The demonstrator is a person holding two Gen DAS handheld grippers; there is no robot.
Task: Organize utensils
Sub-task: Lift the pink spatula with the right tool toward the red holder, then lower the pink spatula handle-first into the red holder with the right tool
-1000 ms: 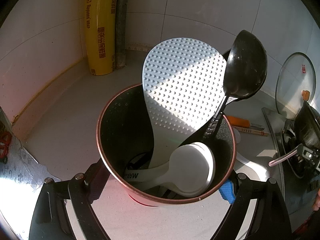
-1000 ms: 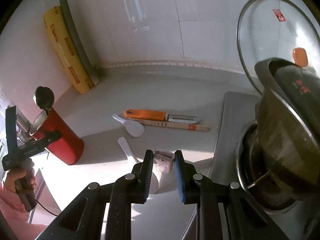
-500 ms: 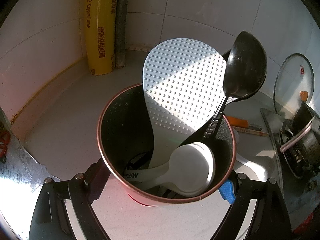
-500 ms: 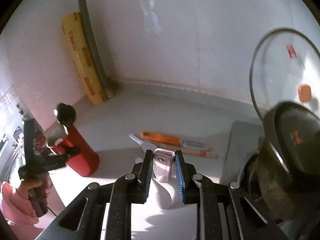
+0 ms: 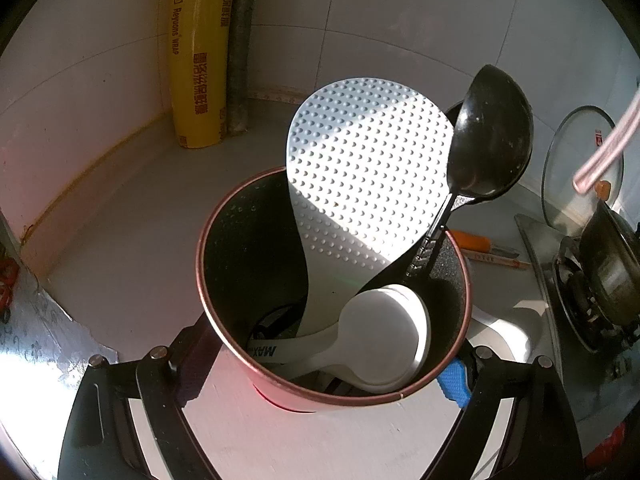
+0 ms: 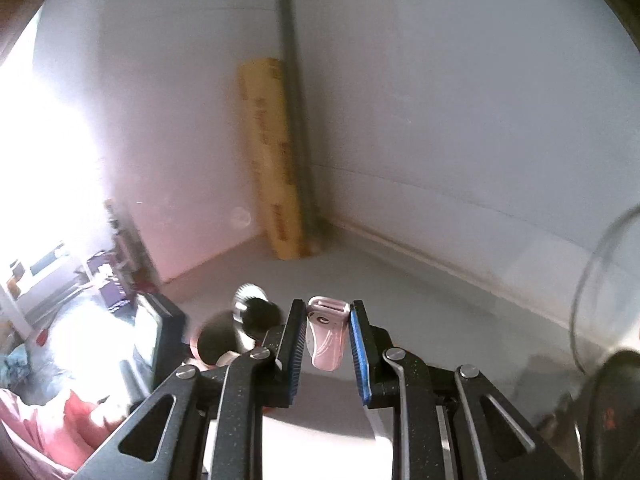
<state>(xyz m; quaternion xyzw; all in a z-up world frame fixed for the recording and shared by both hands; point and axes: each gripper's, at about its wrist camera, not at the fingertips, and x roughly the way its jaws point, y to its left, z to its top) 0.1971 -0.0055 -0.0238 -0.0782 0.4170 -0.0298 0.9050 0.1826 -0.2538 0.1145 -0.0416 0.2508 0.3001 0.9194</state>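
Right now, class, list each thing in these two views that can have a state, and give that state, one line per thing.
Left gripper: shut on the red holder.
Red holder: upright, part full.
Rice paddle: standing in the holder.
Black ladle: standing in the holder, bowl up.
White spoon: lying inside the holder.
Right gripper: shut on the pink handle, lifted.
Glass lid: leaning upright.

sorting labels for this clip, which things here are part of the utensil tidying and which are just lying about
Part of the job:
red holder
rice paddle
black ladle
white spoon
pink handle in the right gripper

Lying about:
yellow wrap roll
glass lid
wok
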